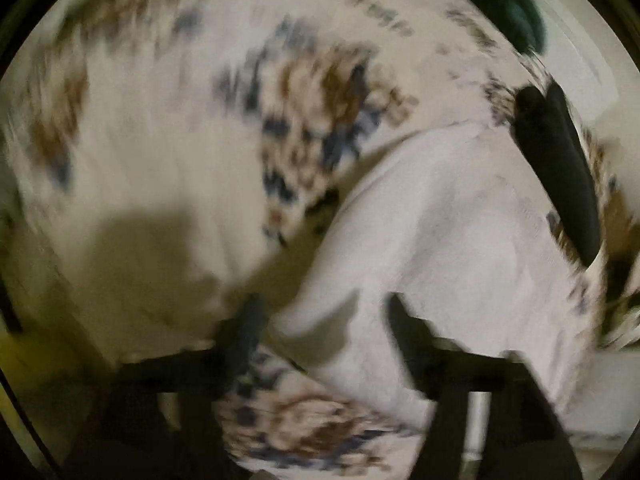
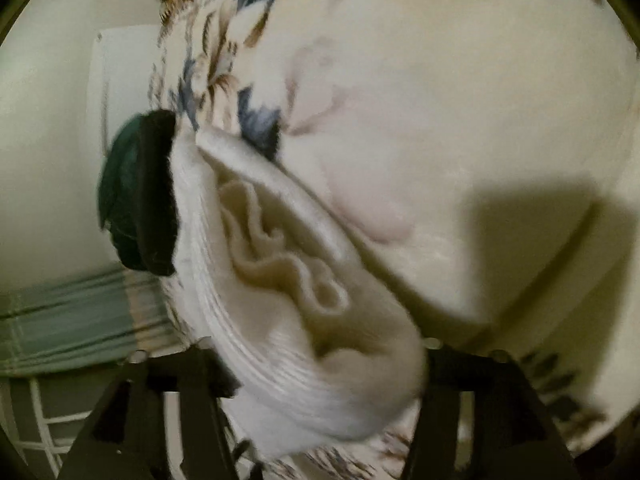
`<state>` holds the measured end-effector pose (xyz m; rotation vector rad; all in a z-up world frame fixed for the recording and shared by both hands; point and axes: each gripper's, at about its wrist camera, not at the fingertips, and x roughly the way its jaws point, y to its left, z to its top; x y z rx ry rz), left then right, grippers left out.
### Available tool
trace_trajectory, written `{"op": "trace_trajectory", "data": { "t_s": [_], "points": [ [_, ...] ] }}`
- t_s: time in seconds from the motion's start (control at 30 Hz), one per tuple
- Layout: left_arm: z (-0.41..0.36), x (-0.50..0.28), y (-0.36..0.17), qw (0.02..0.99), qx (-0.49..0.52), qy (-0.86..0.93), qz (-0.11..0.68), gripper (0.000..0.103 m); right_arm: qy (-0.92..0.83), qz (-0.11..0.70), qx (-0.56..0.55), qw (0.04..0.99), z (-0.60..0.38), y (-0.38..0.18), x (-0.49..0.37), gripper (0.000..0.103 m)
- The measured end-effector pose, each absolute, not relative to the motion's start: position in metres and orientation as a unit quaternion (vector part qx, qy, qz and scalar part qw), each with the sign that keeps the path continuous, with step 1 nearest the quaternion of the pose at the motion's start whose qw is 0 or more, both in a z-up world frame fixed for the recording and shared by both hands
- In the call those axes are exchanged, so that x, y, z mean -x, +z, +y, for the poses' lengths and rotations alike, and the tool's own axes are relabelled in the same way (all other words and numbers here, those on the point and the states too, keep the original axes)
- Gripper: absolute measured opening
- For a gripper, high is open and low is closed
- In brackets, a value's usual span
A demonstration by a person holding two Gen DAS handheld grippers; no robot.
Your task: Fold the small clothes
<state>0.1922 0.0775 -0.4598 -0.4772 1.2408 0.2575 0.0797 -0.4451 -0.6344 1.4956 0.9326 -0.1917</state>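
Gripping white sock (image 2: 304, 300), right tool (image 2: 324, 364), patterned bedspread (image 2: 440, 120)

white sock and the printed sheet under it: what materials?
White sock: looks like knitted cotton or a blend, matte; ribbed lines along the cuff and soft bunched folds inside the opening. Printed sheet: seems smooth woven fabric, matte, with a blue-brown floral print lying flat; blur leaves the weave unclear. Dark sock behind: fuzzy-edged knit, probably similar.
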Motion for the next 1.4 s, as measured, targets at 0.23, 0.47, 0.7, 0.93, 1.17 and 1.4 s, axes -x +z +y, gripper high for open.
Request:
{"op": "trace_trajectory", "data": {
  "t_s": [0.23,0.47,0.7,0.93,1.17,1.4],
  "points": [
    [0.008,-0.219,-0.440,0.818,0.082,0.068,0.565,0.091,-0.104,0.336,-0.691,0.632,-0.436,-0.643,-0.077,0.073],
    [-0.049,-0.237,-0.516,0.790,0.007,0.013,0.613,0.092,-0.124,0.325,-0.680,0.646,-0.427,-0.646,-0.055,0.063],
    [-0.040,-0.247,-0.538,0.789,0.000,-0.005,0.614,0.103,-0.152,0.317,-0.676,0.648,-0.420,-0.636,-0.069,0.067],
    [-0.042,-0.259,-0.543,0.784,-0.006,-0.016,0.621,0.103,-0.199,0.327,-0.647,0.659,-0.408,-0.618,-0.073,0.031],
    [-0.012,-0.255,-0.511,0.792,0.013,-0.016,0.610,0.103,-0.221,0.334,-0.573,0.715,-0.382,-0.551,-0.081,0.026],
    [0.071,-0.234,-0.483,0.791,0.064,0.045,0.606,0.103,-0.206,0.348,-0.471,0.784,-0.315,-0.482,-0.127,0.025]
  ]
}}
